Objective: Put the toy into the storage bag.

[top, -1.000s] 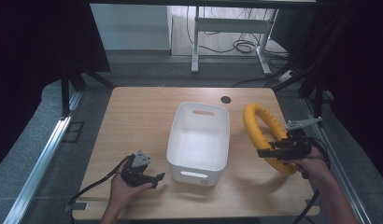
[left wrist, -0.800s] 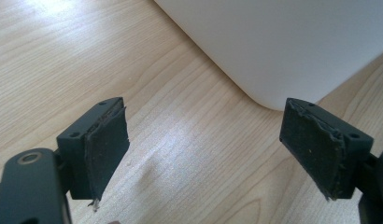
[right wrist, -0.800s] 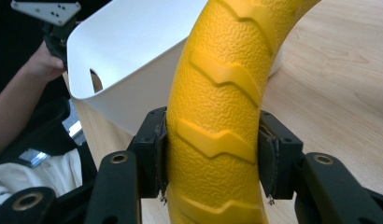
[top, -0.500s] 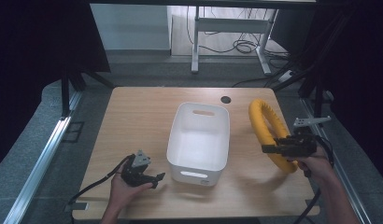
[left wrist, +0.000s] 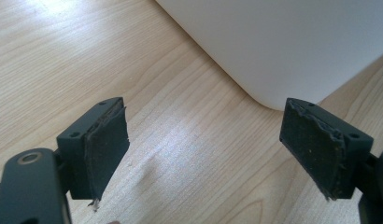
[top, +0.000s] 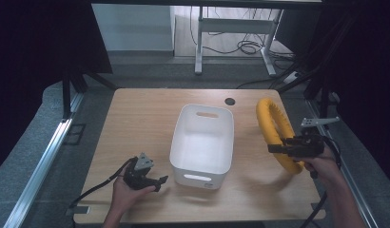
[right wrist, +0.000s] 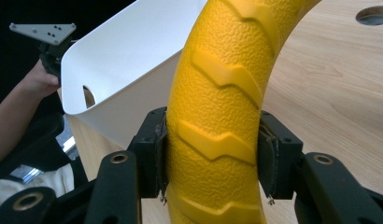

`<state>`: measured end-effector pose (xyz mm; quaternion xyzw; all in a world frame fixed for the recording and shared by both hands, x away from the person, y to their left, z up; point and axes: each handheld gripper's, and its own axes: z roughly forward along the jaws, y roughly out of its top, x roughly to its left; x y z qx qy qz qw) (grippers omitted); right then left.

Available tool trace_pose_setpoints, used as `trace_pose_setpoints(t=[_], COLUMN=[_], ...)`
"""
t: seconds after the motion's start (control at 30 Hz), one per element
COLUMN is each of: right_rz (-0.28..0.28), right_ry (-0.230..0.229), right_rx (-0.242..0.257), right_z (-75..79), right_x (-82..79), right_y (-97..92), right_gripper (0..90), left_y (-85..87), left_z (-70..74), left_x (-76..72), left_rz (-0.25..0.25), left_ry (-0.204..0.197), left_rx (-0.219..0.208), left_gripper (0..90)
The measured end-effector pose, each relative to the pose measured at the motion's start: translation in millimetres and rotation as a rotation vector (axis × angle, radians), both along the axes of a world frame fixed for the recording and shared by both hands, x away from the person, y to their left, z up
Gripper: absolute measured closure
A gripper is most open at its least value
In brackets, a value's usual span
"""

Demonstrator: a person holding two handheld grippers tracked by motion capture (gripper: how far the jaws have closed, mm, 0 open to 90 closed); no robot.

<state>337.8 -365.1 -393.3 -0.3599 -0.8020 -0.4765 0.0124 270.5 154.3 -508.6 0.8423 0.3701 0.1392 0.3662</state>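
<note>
Gripper on the left (top: 157, 181) first: it rests low on the wooden table (top: 136, 123), just off the near left corner of the white bin (top: 202, 140), and in the left gripper view its jaws stand wide apart with nothing but bare wood between the pads (left wrist: 108, 149). It has not stirred in the last second; the hand (top: 129, 190) sits where it sat.

Moving across, the bin is where it was, in the middle of the table, empty as far as I can see from above, with its handle slot at the near wall.

On the right is where the change is. The right gripper (top: 274, 148) is clamped on the yellow ring (top: 274, 128), a thick ridged hoop, and its own view shows both pads pressed hard against the hoop's sides (right wrist: 217, 130). A second ago the ring stood closer to the bin's right wall; since then it has been carried outward, toward the table's right edge, and it now stands on edge, apart from the bin, with its shadow on the wood beneath, so it looks lifted clear.

I'd judge the ring is in transit. The grip looks firm, and if the bin is the goal, the hoop must yet come back over the rim.
</note>
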Motion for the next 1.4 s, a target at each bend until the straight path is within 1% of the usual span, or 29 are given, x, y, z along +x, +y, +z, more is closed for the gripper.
trace_pose_setpoints(t=[0.1, 0.13, 0.27, 0.3, 0.37, 0.5, 0.53, 0.57, 0.7, 0.9, 1.0, 1.1, 1.13, 1.17, 1.2, 1.27, 1.3, 1.33, 1.37, 1.4], right_rz=[-0.013, -0.017, -0.035, -0.035, -0.032, -0.043, -0.043, -0.051, -0.055, -0.067, -0.083, -0.110, -0.128, -0.128, -0.178, -0.215, -0.215, -0.241, -0.277, -0.291], right_ry=[-0.006, -0.015, -0.065, -0.065, -0.089, -0.106, -0.106, -0.104, -0.098, -0.100, -0.104, -0.124, -0.134, -0.134, -0.152, -0.174, -0.174, -0.196, -0.212, -0.221], right_rx=[0.007, 0.013, 0.064, 0.064, 0.090, 0.119, 0.119, 0.133, 0.162, 0.188, 0.222, 0.248, 0.263, 0.263, 0.293, 0.322, 0.322, 0.343, 0.377, 0.381], right_z=[2.3, 4.1, 15.3, 15.3, 22.3, 29.1, 29.1, 29.3, 26.9, 24.4, 24.8, 25.1, 24.7, 24.7, 24.0, 22.5, 22.5, 21.0, 19.6, 19.0], right_x=[1.3, 2.0, 3.6, 3.6, 3.7, 1.8, 1.8, 0.7, 0.8, 1.2, 0.1, -3.4, -4.9, -4.9, -9.6, -13.6, -13.6, -16.5, -23.1, -25.5], right_y=[-2.6, -4.0, -6.7, -6.7, -7.4, -6.6, -6.6, -6.1, -5.6, -2.1, -0.1, 3.5, 5.1, 5.1, 9.2, 13.3, 13.3, 15.8, 21.8, 24.5], right_gripper=[51.5, 51.5, 51.6, 51.6, 51.7, 51.6, 51.6, 51.6, 51.5, 51.5, 51.5, 51.4, 51.5, 51.5, 51.4, 51.4, 51.4, 51.4, 51.3, 51.3], left_y=[0.3, 0.3, -0.7, -0.7, 0.3, 0.3, 0.3, 0.2, 0.1, -0.5, -0.6, -0.3, -0.6, -0.6, -0.8, -1.1, -1.6, -1.9, -1.9, -1.8], left_z=[0.3, 0.2, -0.9, -0.9, 0.0, 0.1, 0.1, 0.1, 0.4, -0.4, -0.3, 0.1, 0.0, 0.0, -0.2, -0.4, -0.7, -0.9, -0.8, -0.7], left_x=[0.0, 0.0, 0.3, 0.3, 0.3, 0.2, 0.2, 0.1, 0.1, 0.5, 0.3, 0.2, 0.1, 0.1, 0.1, 0.2, 0.2, 0.2, 0.0, 0.1], left_rz=[0.002, 0.002, 0.000, 0.000, 0.001, 0.004, 0.004, 0.004, 0.002, 0.000, 0.001, -0.001, -0.001, -0.001, -0.001, -0.004, -0.003, -0.003, -0.005, -0.005], left_ry=[-0.001, -0.002, 0.000, 0.000, -0.003, -0.004, -0.004, -0.003, -0.003, 0.000, 0.000, -0.001, -0.001, -0.001, -0.001, 0.001, 0.001, 0.001, 0.001, 0.002], left_rx=[-0.002, -0.002, 0.007, 0.007, 0.006, -0.002, -0.002, -0.003, -0.003, -0.001, -0.003, 0.000, -0.002, -0.002, -0.003, 0.000, -0.001, -0.001, -0.001, -0.001], left_gripper=[15.6, 15.6, 15.6, 15.6, 15.6, 15.6, 15.6, 15.6, 15.6, 15.6, 15.6, 15.6, 15.6, 15.6, 15.6, 15.6, 15.6, 15.6, 15.5, 15.6])
